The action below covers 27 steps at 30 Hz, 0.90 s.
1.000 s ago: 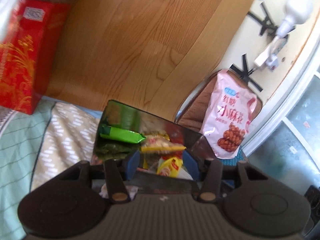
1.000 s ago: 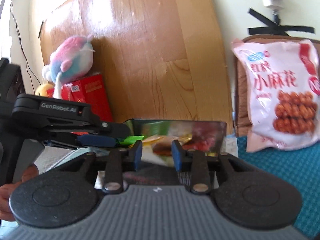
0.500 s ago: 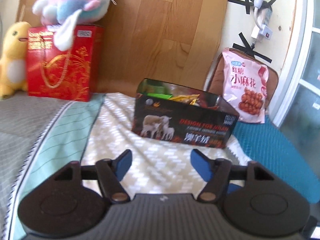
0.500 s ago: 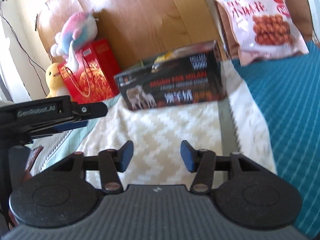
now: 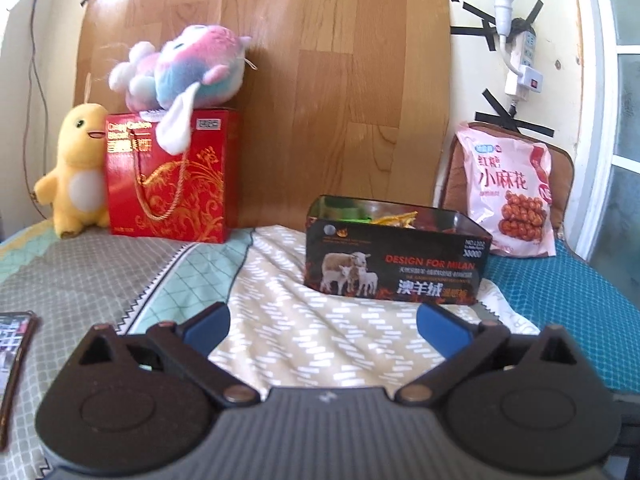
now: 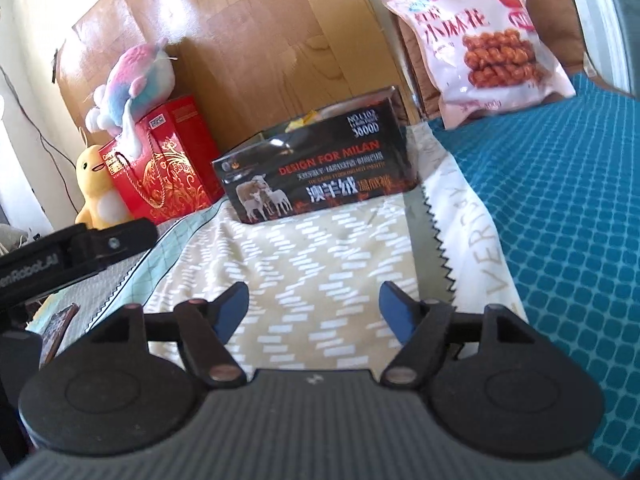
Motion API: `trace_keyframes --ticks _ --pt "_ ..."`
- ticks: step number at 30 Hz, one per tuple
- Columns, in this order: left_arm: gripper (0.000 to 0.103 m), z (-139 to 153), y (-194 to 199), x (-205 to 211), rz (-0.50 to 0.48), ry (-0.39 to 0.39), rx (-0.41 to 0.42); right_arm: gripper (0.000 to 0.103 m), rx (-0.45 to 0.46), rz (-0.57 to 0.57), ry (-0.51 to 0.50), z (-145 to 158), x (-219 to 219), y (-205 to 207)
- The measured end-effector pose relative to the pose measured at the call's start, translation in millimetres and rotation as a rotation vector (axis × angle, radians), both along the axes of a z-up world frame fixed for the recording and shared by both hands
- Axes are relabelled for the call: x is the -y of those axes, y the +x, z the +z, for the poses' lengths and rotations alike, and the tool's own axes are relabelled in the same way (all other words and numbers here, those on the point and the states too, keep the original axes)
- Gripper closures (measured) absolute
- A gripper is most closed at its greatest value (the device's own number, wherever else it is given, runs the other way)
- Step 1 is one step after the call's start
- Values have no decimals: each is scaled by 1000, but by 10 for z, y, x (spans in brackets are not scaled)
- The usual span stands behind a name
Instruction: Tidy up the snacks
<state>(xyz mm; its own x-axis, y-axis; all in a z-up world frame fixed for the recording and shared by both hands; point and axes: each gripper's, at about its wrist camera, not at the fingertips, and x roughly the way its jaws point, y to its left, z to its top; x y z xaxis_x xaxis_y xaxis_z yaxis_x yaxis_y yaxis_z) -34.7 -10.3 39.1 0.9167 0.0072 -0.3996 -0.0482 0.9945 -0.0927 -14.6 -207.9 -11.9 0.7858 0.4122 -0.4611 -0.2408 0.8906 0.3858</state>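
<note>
Both grippers, left [image 5: 323, 326] and right [image 6: 314, 307], released, just been opening, empty, short of black snack box [image 5: 394, 258]; pink bag [image 5: 510, 196] behind box.

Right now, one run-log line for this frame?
left gripper: open, empty, just opening | right gripper: open, empty, just opening | black open-top sheep-print box: on bed, holds snack packets

yellow plush [image 5: 76, 170] beside red gift box [image 5: 170, 176] | pastel plush [image 5: 184, 70] atop | phone [image 5: 14, 354] on bedspread

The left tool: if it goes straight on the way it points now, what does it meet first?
Probably the patterned bed cover, since the left tool points somewhat downward. Beyond that stands the black box of snacks. Depth is hard to judge.
</note>
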Motion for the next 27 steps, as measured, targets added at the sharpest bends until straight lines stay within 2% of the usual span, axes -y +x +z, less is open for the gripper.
trace_keyframes --ticks 4,9,19,27 --pt "0 -7 -13 -32 22 -15 -2 19 7 16 7 10 6 -19" --pt "0 -22 -9 7 52 29 -6 16 7 34 21 7 14 -27" --pt "0 -45 -6 69 75 65 2 15 41 38 42 20 53 -67" --pt "0 -142 88 -23 53 22 -12 15 48 43 56 21 75 -55"
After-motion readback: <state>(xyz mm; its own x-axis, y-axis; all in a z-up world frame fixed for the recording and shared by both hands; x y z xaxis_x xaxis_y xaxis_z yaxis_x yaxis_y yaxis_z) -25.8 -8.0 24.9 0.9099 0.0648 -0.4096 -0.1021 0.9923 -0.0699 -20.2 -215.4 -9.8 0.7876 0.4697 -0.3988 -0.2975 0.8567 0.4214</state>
